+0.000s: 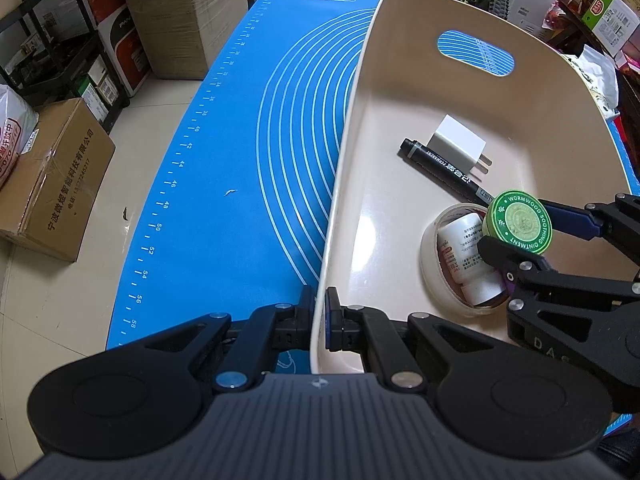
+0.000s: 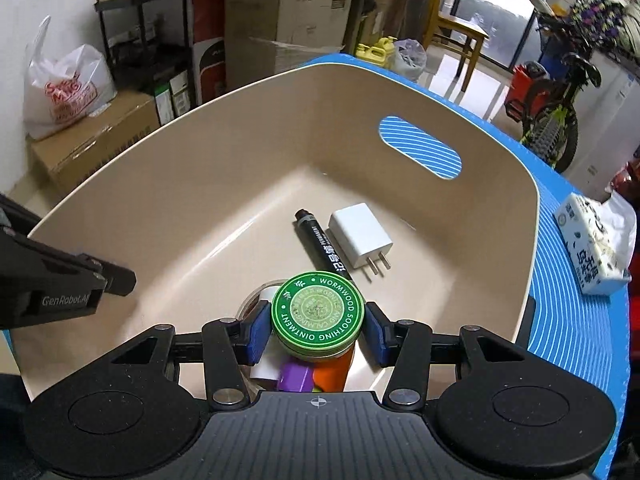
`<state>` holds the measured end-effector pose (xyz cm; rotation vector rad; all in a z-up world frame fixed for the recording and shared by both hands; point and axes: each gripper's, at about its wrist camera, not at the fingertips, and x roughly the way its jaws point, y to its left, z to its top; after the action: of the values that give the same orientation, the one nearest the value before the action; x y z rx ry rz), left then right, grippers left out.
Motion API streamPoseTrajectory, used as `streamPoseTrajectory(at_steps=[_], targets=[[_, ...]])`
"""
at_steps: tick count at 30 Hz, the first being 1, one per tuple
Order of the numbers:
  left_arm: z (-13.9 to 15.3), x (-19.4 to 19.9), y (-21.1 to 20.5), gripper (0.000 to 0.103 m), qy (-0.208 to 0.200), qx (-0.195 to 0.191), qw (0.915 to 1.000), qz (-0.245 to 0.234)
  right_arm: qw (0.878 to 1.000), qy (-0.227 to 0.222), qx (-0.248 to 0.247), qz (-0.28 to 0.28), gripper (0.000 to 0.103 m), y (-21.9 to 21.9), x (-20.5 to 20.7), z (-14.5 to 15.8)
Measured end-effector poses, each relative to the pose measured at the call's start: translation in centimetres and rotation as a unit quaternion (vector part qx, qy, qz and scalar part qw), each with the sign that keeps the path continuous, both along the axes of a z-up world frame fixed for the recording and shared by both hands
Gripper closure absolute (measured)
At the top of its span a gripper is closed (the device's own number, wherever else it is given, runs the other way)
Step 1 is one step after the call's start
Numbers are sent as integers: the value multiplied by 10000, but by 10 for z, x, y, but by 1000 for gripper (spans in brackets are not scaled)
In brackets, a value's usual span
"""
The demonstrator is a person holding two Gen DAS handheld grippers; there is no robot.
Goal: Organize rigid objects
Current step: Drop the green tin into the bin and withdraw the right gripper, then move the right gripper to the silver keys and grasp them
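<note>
So the round green tin of wormwood ointment [image 2: 318,312] is pinched between the blue pads of the right gripper [image 2: 317,332], hanging inside the beige plastic tub [image 1: 352,128] right above a clear tape roll [image 1: 430,248] with a white bottle [image 1: 466,252] in it. The left gripper [image 1: 319,320] is clamped on the tub's near wall. A black permanent marker [image 2: 320,246] and white plug adapter [image 2: 360,236] lie further in, all on a blue mat [image 1: 240,160].

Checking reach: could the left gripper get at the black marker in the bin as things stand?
Probably not: the left gripper is shut on the bin rim, and would have to let go first. The marker lies uncovered.
</note>
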<state>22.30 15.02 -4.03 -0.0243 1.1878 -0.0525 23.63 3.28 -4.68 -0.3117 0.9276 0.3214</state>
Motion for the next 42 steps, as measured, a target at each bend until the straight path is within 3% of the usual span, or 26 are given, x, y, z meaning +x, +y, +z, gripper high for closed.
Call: streamPoseTrajectory(at_steps=[4,10,20,28,33,42], targets=[[0,0,-2,97,-3,8,10000,-4,9999,81,45,-60,41,-3,1,0],[-1,0,-2,97,0,5,10000,-4,9996,-217,186,30,32,-8,-8,9],[-1,0,-1,97,0,2,10000,-2,9920,-865,907,-170,28,-57,-25,52],[-1,0,-1,97,-1,3,10000,-3,9859,-1220,918,-683,28,-111,-38,69],[-1,0,-1,97,-1,6,10000,-3,9840,-1147,801,-1099,28,-144,-46,55],[0,0,-1,97,-3,-2,10000,-7,9854,-630,534,-1486,30,-165,-55,-6]])
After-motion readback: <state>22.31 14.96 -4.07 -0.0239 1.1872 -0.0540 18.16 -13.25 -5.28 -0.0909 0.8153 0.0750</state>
